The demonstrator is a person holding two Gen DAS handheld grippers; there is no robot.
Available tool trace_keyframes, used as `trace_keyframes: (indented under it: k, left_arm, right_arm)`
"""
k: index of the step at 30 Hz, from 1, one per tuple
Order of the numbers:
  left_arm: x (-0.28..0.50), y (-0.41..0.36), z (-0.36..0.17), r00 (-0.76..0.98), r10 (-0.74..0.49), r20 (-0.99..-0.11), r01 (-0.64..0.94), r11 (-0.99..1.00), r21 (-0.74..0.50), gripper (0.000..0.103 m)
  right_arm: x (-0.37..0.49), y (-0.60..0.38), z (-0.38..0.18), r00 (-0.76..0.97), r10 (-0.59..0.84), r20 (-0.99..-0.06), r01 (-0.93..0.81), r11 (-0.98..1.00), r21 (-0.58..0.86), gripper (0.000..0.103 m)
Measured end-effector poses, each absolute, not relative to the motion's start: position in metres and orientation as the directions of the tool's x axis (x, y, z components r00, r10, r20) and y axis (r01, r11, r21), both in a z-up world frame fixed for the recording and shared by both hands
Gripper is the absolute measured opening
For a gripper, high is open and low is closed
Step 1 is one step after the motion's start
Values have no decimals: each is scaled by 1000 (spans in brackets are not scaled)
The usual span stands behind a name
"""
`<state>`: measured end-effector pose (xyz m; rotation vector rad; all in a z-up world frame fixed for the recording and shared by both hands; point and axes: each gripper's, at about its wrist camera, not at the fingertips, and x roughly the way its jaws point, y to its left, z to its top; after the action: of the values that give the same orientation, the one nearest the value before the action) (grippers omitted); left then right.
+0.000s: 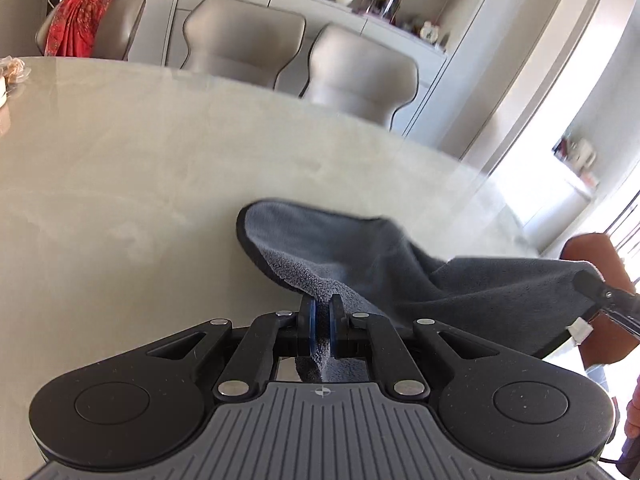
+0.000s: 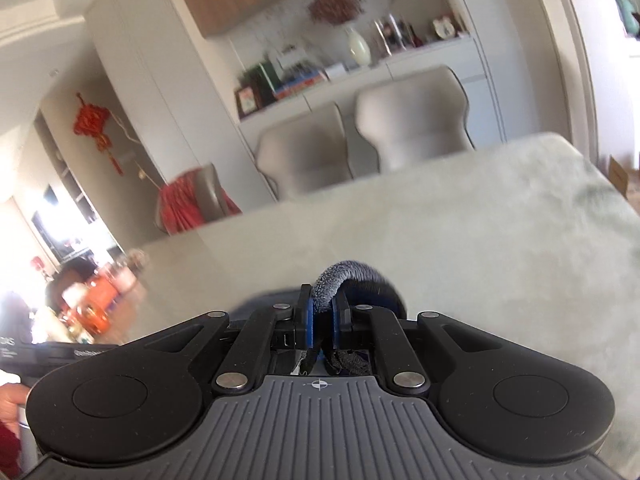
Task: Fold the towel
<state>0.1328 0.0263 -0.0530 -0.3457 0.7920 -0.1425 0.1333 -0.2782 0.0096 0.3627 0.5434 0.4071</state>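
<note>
Left wrist view: left gripper clamped on a corner of the dark grey fluffy microfibre towel, blue pads pinching the cloth, a scrap of it poking out behind the jaws. Towel lifted above the pale glossy stone-look table, stretched rightward in a sagging band to the right gripper, closed on the far corner beside a small white label. Two beige moulded chairs behind the table; red patterned cloth draped over a third.

Right wrist view: right gripper pinched on the towel, a rolled hem arching over its right finger. Table below, blurred.
</note>
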Motion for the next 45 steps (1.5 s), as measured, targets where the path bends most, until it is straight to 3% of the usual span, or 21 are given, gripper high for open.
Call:
trace_keyframes:
  k: [9, 25, 30, 39, 45]
  left_arm:
    - [139, 44, 4, 785, -235, -573, 17, 933, -360, 5]
    - [228, 52, 86, 851, -193, -489, 88, 969, -231, 5]
    - [208, 53, 51, 784, -219, -581, 92, 966, -240, 5]
    - [146, 54, -72, 519, -262, -814, 29, 957, -289, 5]
    - [124, 55, -110, 413, -242, -878, 6, 965, -263, 6]
  right_arm:
    - [151, -291, 72, 819, 496, -291, -323, 815, 481, 9]
    - [241, -288, 126, 858, 467, -212, -364, 845, 391, 9]
    - [203, -289, 86, 819, 467, -334, -316, 852, 417, 9]
    - [140, -309, -53, 585, 407, -702, -28, 875, 484, 9]
    - [109, -305, -98, 463, 382, -800, 7, 901, 434, 12]
